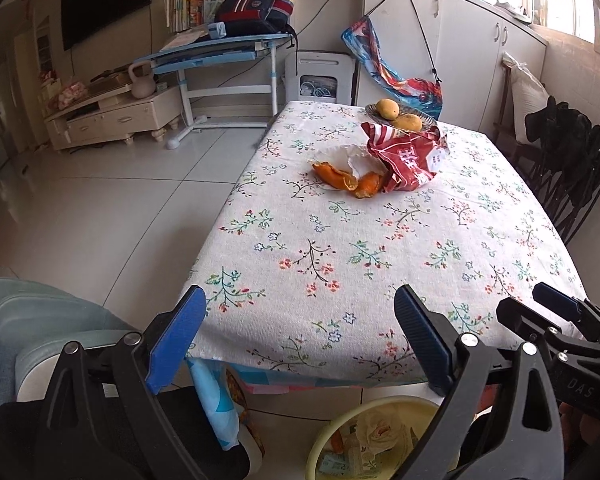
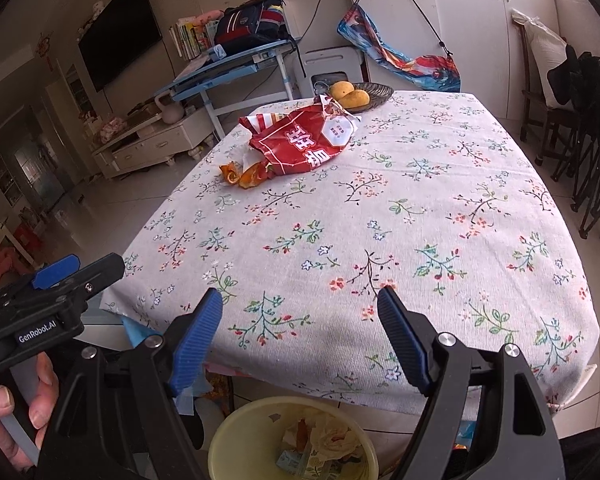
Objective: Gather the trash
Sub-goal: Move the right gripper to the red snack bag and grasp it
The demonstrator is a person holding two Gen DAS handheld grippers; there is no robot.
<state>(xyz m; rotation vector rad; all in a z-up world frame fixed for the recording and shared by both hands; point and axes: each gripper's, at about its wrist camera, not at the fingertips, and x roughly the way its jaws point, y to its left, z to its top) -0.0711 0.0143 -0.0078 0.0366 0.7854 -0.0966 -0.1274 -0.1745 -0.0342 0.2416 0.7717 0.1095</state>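
A crumpled red snack bag [image 1: 408, 158] [image 2: 304, 142] lies on the far part of the floral tablecloth [image 1: 340, 248] [image 2: 380, 220]. Orange peels [image 1: 346, 180] [image 2: 242, 174] and a crumpled white tissue [image 1: 350, 156] lie just left of it. A yellow trash bin [image 1: 332, 436] [image 2: 236, 432] with trash inside stands on the floor below the table's near edge. My left gripper [image 1: 300, 312] is open and empty over the near edge. My right gripper [image 2: 300, 308] is open and empty beside it, and also shows in the left wrist view [image 1: 556, 304].
A dark dish [image 1: 424, 118] [image 2: 380, 90] with two mangoes [image 1: 388, 109] [image 2: 348, 94] sits at the table's far end. Dark chairs [image 1: 568, 176] [image 2: 588, 128] stand along the right side. A blue desk [image 1: 220, 52] and a TV cabinet [image 1: 112, 116] are beyond on the left.
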